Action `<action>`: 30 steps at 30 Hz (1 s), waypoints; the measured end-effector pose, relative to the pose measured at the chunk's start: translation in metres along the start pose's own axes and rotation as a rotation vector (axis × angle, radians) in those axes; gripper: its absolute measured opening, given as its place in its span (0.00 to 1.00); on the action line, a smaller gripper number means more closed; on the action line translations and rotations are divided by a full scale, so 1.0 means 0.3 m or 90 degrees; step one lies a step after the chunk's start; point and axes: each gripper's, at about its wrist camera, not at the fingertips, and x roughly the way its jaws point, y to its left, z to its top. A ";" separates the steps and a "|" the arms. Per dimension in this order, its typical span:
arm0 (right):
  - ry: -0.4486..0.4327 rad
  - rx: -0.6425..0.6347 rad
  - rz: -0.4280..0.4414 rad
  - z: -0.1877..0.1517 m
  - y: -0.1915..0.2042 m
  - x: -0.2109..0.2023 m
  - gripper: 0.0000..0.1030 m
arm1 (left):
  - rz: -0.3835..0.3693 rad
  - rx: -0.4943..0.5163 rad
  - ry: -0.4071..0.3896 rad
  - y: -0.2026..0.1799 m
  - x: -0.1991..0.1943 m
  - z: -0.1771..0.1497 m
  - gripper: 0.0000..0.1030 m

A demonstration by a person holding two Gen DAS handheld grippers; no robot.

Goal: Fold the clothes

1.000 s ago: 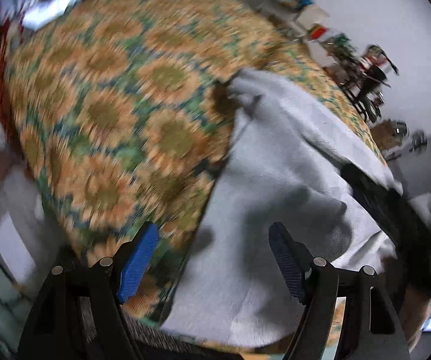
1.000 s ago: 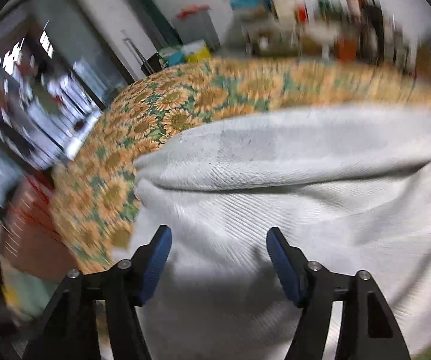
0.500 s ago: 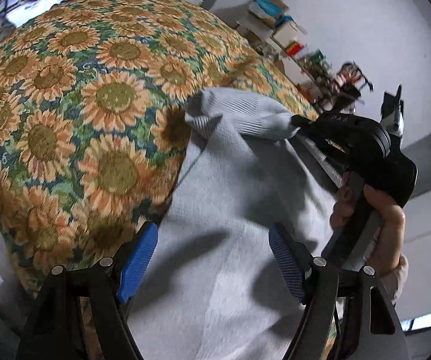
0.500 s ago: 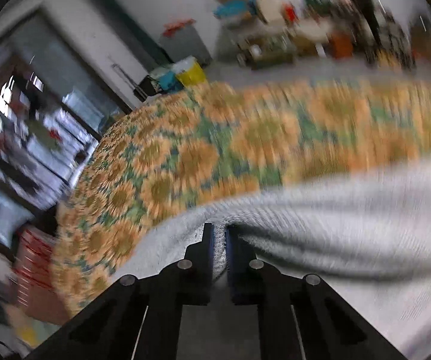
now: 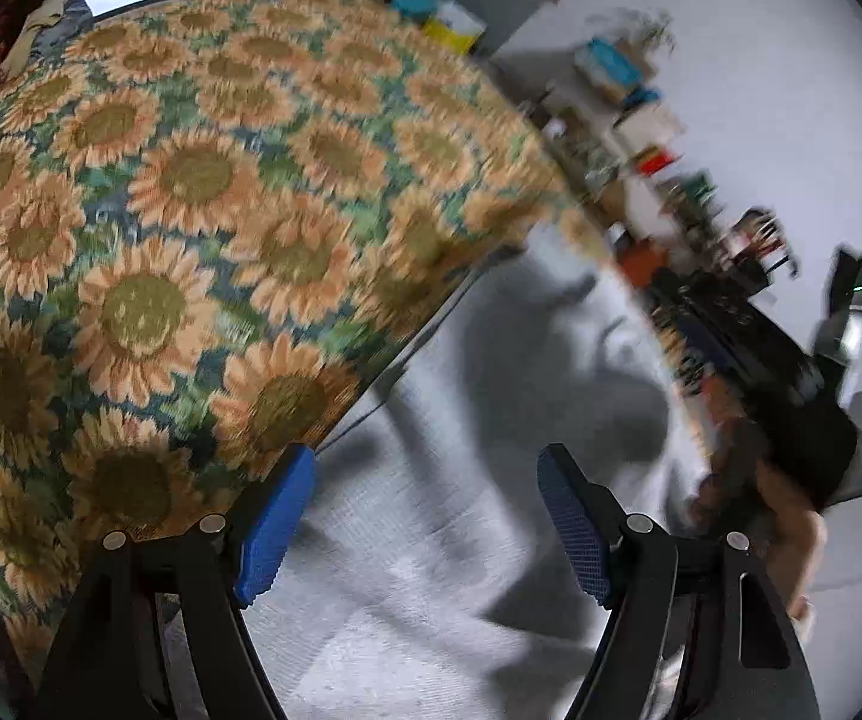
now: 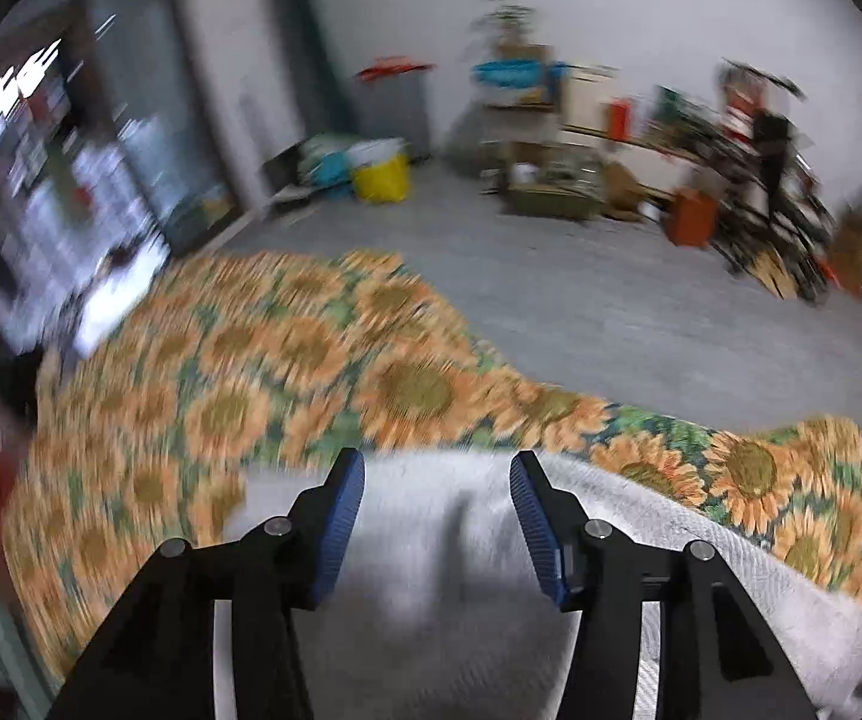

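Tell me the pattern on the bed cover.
Orange sunflowers on green; the cover shows best in the left wrist view.

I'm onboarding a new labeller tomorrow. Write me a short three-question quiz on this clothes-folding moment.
1. True or false: the left gripper is clamped on the pale grey knitted garment.
2. What covers the surface under the garment? A) plain white sheet B) sunflower-print cloth C) bare wood
3. Fill in: in the right wrist view, the right gripper hangs over the garment's ____ edge, nearest the bare grey floor.

Key
1. False. Its blue pads stand wide apart, nothing pinched between them.
2. B
3. Far. The jaws are opening, with cloth below them and none between the pads.
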 end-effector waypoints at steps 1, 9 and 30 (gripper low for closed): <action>0.013 -0.025 0.011 -0.022 0.017 0.012 0.57 | 0.012 -0.003 0.013 0.008 0.015 -0.013 0.74; 0.070 -0.085 0.063 -0.290 0.066 0.003 0.65 | 0.113 0.081 0.084 0.083 -0.021 -0.101 0.74; -0.007 -0.212 0.110 -1.067 0.311 -0.595 0.74 | 0.094 0.082 0.152 0.322 -0.184 -0.365 0.74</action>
